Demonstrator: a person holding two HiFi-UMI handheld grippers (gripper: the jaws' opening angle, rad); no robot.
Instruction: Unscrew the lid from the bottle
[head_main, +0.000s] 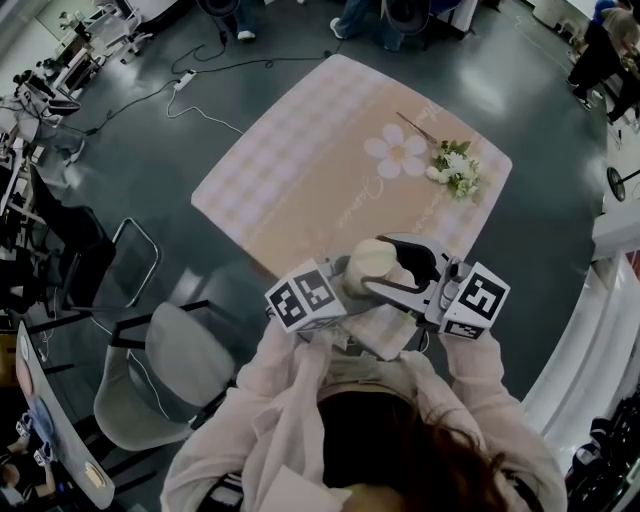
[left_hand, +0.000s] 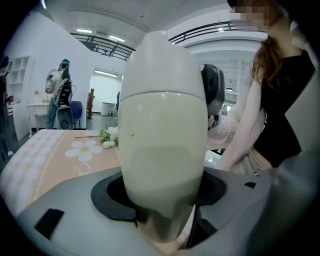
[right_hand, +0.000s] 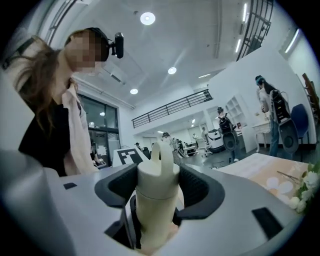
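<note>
A cream bottle (head_main: 372, 263) is held up in the air over the near edge of the table, between both grippers. My left gripper (head_main: 345, 285) is shut on the bottle's wide body (left_hand: 162, 145), which fills the left gripper view, with the domed lid (left_hand: 160, 65) above it. My right gripper (head_main: 400, 268) comes from the other side. Its dark pads (right_hand: 200, 187) sit against both sides of the lid (right_hand: 157, 175), which has a loop handle on top. The bottle's base is hidden inside the left jaws.
The table carries a pink checked cloth (head_main: 290, 170) with a printed daisy, and a bunch of white flowers (head_main: 455, 168) lies at its far right. A grey chair (head_main: 170, 370) stands left of the person. Cables run over the floor beyond the table. People stand in the background.
</note>
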